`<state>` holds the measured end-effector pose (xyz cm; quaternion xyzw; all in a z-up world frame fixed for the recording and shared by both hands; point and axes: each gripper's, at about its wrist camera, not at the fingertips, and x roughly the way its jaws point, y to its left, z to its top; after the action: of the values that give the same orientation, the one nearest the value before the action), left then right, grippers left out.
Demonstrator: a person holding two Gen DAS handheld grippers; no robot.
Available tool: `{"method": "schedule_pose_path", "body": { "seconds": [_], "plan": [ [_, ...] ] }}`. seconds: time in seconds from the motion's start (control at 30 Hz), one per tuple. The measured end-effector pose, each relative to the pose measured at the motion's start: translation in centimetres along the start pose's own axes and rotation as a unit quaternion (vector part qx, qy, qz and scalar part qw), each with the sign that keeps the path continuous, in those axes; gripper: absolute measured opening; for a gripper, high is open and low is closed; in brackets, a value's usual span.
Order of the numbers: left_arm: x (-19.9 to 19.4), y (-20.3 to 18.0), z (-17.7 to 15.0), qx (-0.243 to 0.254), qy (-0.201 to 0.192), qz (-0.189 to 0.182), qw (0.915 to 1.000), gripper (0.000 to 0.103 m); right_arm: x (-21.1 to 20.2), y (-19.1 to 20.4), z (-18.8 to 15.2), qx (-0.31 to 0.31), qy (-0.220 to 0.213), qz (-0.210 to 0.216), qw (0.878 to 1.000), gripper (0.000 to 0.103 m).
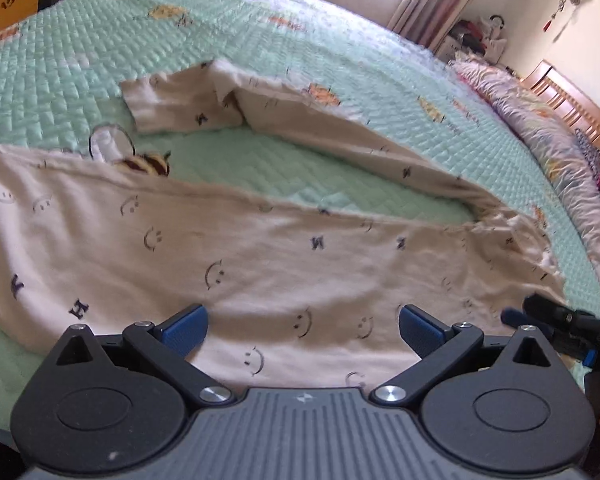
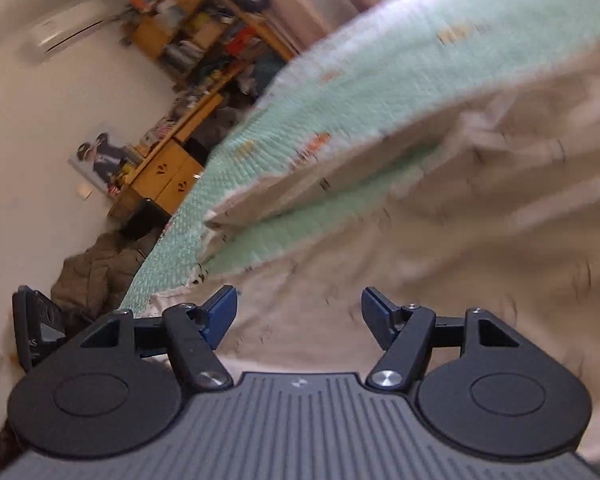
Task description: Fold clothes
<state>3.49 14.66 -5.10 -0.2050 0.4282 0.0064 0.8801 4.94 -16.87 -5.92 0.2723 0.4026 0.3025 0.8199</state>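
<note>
Both tools are seen spread apart with nothing between their blue pads. On the left tool the pads are held wide over the cream garment, which lies beneath them; whether the pad tips brush the cloth cannot be told. The right tool is likewise parted — no fabric is pinched, and the same garment is seen blurred below and ahead of it. In the left wrist view the right tool is also caught at the right edge, just beside the garment's near corner, though its fingers are too smeared there to be read.

The garment is laid out on the bed, on a mint-green quilted cover printed with small bees. It is cream, marked with smiley faces and dark letters. Two long parts of it are seen: a broad one stretched across the near side, and a narrower one angled away toward the middle of the bed, with a wedge of green cover left bare between them. The far end of the narrower part is folded over on itself. A bunched floral duvet is heaped along the far right of the bed — well apart from the garment. Wooden drawers are seen beside the bed in the right wrist view.
</note>
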Motion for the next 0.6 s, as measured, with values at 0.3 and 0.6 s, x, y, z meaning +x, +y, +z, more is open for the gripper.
{"method": "schedule_pose_path", "body": {
  "seconds": [0.3, 0.6],
  "plan": [
    [0.5, -0.3, -0.8, 0.024, 0.0, 0.01, 0.9997, 0.102, -4.5, -2.8, -2.2, 0.106, -0.016, -0.011, 0.994, 0.071],
    [0.4, 0.2, -0.9, 0.027, -0.003, -0.005, 0.9996, 0.102, -3.5, 2.2, -1.4, -0.066, -0.04, -0.125, 0.989, 0.085]
  ]
}}
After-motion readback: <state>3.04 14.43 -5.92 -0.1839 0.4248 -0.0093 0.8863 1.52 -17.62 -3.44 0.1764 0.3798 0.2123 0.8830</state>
